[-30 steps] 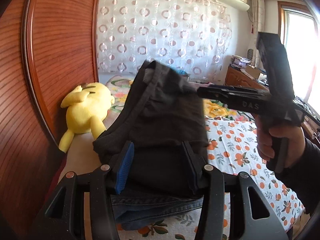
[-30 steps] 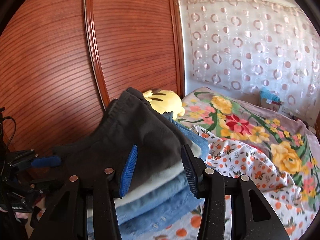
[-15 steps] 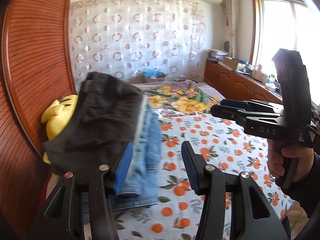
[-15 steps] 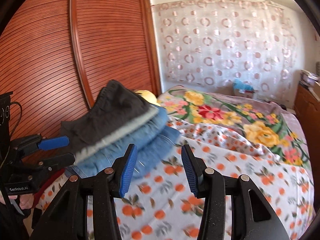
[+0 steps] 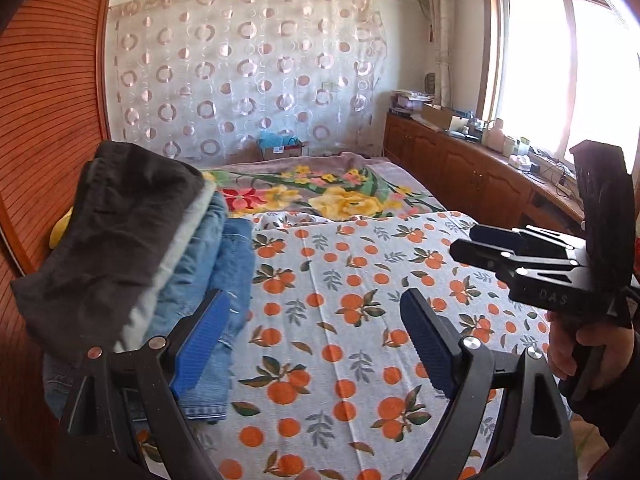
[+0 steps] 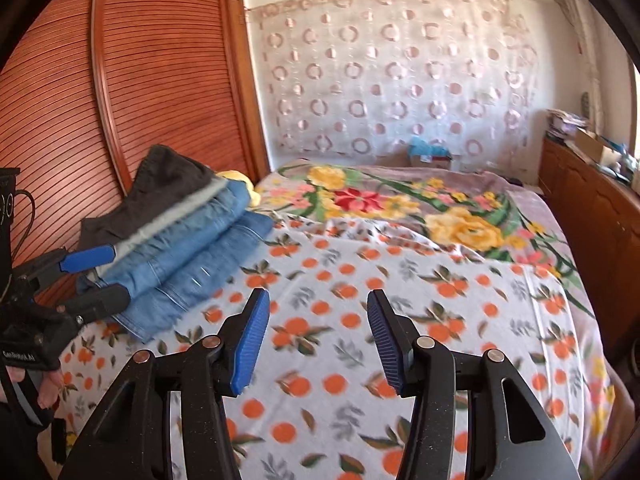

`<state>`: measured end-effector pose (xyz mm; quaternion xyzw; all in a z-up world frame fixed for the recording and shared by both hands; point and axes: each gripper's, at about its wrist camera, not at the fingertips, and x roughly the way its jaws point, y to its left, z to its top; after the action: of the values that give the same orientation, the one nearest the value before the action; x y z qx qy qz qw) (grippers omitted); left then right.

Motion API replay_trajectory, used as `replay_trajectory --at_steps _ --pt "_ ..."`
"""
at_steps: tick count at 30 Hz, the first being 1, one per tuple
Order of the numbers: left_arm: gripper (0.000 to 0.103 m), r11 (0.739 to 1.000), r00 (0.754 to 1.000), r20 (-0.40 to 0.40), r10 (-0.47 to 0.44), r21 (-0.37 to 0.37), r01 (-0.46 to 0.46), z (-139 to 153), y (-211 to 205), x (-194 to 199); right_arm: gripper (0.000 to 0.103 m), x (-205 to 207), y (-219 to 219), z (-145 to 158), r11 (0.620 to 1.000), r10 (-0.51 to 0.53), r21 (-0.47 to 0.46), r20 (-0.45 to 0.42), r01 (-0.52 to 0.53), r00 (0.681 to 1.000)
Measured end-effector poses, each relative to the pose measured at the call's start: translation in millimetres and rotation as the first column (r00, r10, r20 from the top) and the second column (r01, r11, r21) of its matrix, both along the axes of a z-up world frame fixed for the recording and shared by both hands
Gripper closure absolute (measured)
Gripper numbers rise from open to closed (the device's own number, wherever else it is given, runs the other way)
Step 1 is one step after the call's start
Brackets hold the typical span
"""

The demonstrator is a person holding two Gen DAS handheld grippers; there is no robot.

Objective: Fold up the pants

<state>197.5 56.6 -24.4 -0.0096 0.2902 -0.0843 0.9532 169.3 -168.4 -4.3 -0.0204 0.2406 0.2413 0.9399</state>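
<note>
Ahead of my fingers (image 6: pixel 256 332) and between both opening pairs I see only bare orange-print bed (image 6: pixel 400 280) to pass over, while the stack of folded pants (image 5: pixel 140 248) crowds just left of my left fingers (image 5: pixel 200 336), the wooden wardrobe (image 6: pixel 120 80) behind it.

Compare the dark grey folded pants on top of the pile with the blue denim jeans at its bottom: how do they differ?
The dark grey folded pants look soft and matte; the blue denim jeans show pale stitching and a hem. The grey pair lies highest, nearest the wooden door; the jeans rest directly on the orange-print sheet and stick out further. Both are folded flat in one pile.
</note>
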Motion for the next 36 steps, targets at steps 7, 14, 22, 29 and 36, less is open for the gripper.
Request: replay_trajectory --at_steps 7,14,22,29,36 --pt "0.015 1.0 1.0 -0.004 -0.031 0.0 0.031 -3 -20 -8 0.02 -24 -7 5 0.998 -0.068 0.006 -0.005 0.068 0.998" --pt "0.015 0.999 0.999 0.022 -0.031 -0.003 0.031 8 -31 -32 0.016 -64 -9 13 0.994 -0.109 0.014 0.018 0.109 0.994" --pt "0.015 1.0 0.997 0.069 -0.027 -0.005 0.027 27 -36 -71 0.016 -111 -23 21 0.991 -0.131 0.046 0.064 0.128 0.989" --pt "0.015 0.999 0.996 0.086 0.02 0.027 -0.022 37 -37 -96 0.016 -150 -37 29 0.986 -0.156 0.07 0.107 0.149 0.982" --pt "0.015 0.998 0.993 0.11 0.05 0.028 -0.054 42 -29 -117 0.016 -167 -45 26 0.983 -0.177 0.074 0.127 0.169 0.976"
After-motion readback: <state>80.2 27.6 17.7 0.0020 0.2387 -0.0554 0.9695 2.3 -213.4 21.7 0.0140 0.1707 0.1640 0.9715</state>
